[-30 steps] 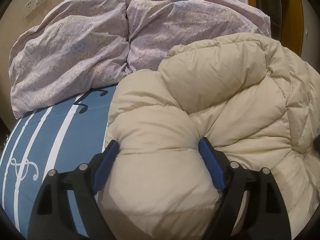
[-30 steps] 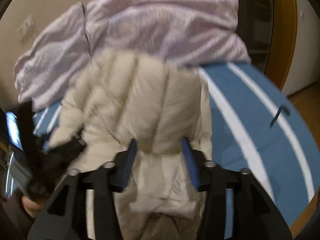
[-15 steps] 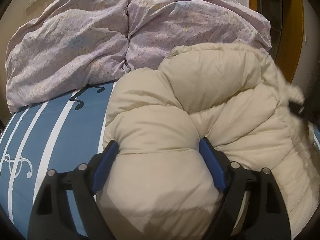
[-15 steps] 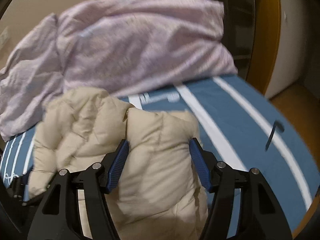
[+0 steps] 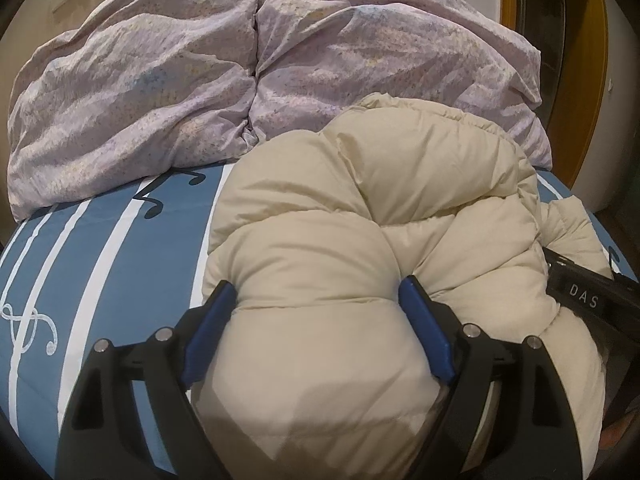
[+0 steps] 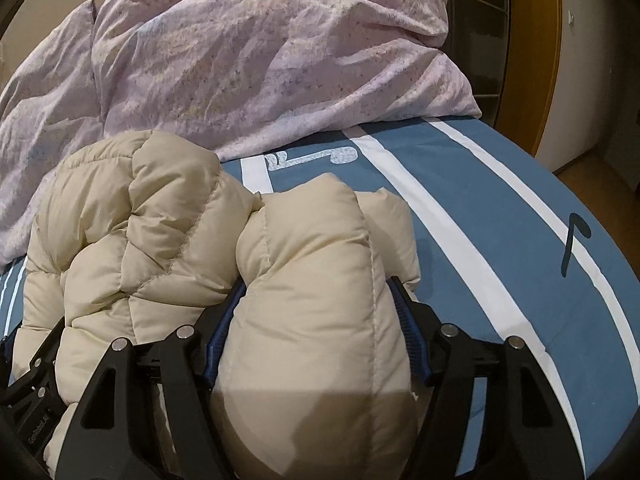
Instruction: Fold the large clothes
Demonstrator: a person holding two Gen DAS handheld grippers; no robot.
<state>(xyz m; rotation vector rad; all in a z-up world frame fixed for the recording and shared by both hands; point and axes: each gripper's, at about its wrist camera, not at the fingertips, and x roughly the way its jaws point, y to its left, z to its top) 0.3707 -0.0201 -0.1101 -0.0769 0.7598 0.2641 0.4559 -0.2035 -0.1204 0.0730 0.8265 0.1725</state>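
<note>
A cream puffy down jacket (image 5: 380,208) lies bunched on the blue striped bed sheet (image 5: 100,264). My left gripper (image 5: 318,296) is shut on a thick roll of the jacket at its near left side, blue pads pressing both sides. My right gripper (image 6: 316,292) is shut on another padded fold of the jacket (image 6: 312,264) at the near right side. The right gripper's black body shows at the right edge of the left wrist view (image 5: 588,300). The left gripper's body shows at the lower left of the right wrist view (image 6: 32,384).
A lilac crumpled duvet (image 5: 256,60) lies piled across the far side of the bed, also in the right wrist view (image 6: 260,52). The blue sheet (image 6: 500,220) stretches to the right. A wooden door frame (image 6: 528,48) and floor lie beyond the bed's right edge.
My right gripper has lowered with its fold of the jacket toward the bed, settling beside the bunched part. The left gripper has kept its hold and barely moved.
</note>
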